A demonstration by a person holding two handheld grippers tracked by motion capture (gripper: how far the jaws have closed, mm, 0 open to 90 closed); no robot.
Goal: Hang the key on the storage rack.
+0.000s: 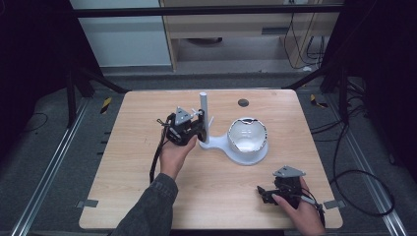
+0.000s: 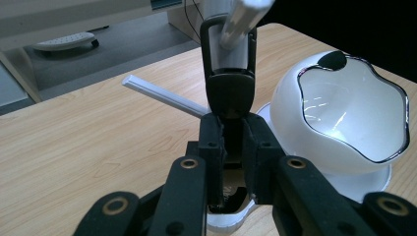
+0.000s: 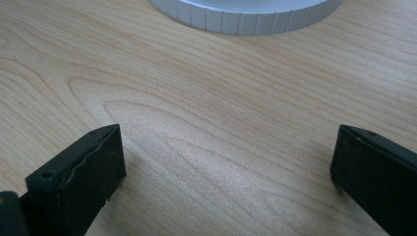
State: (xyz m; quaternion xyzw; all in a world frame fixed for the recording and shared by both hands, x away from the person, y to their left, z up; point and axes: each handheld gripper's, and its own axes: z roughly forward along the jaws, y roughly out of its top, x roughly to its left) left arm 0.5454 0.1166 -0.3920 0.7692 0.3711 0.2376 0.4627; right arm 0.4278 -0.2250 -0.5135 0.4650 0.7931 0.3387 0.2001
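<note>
Black and blocky, the right gripper (image 1: 269, 192) is resting at the near right corner of the table (image 1: 128, 187), its 2 flat-faced jaws standing wide apart over bare wood with nothing between them. Pale wood grain is running in long wavy bands across the tabletop. Just beyond those jaws in the right gripper view, the ribbed white rim of the stand base (image 3: 246, 17) is curving across the wood.

Farther in, near the middle of the table, the left gripper (image 2: 235, 147) is clamping narrowly on a black clip (image 2: 229, 88), a slim plastic piece with a solid lower body and an open rectangular loop on top. That loop is hanging around a smooth silvery peg (image 2: 243, 19) sticking out from the white post (image 1: 203, 110), which is rising upright from the stand. A second thin peg (image 2: 164, 96) is jutting sideways, low on the post.

Just right of the post, a glossy white bowl (image 1: 248, 133) with a wavy dark-edged rim is sitting on the round base.
</note>
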